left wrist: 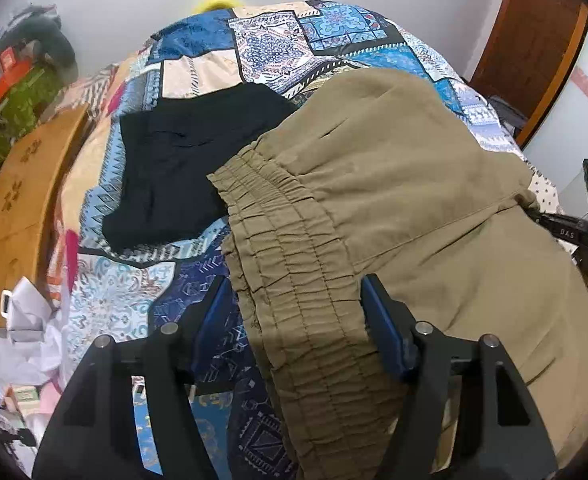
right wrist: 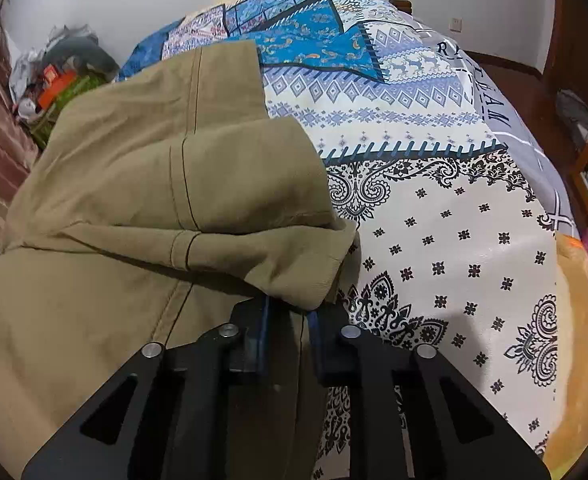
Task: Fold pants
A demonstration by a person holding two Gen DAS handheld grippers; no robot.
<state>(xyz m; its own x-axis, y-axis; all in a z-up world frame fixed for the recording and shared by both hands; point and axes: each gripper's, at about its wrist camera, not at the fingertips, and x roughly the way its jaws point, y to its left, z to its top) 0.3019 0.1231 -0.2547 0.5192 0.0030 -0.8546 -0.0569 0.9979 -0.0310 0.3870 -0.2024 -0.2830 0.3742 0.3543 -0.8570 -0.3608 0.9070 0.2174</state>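
The olive pants [left wrist: 394,184] lie on a patterned bedspread [left wrist: 253,52], with the gathered elastic waistband [left wrist: 294,272] toward me in the left wrist view. My left gripper [left wrist: 294,296] is open, its blue pads on either side of the waistband without pinching it. In the right wrist view the pants [right wrist: 153,184] are folded over themselves, leg ends stacked. My right gripper [right wrist: 287,316] is nearly closed on a bunched edge of the olive fabric [right wrist: 294,280] near the fold.
A black garment [left wrist: 181,160] lies on the bed left of the olive pants. A brown wooden board [left wrist: 25,200] and a clutter pile [left wrist: 25,80] stand at the left. The bedspread [right wrist: 434,200] stretches right toward a wooden door [right wrist: 574,40].
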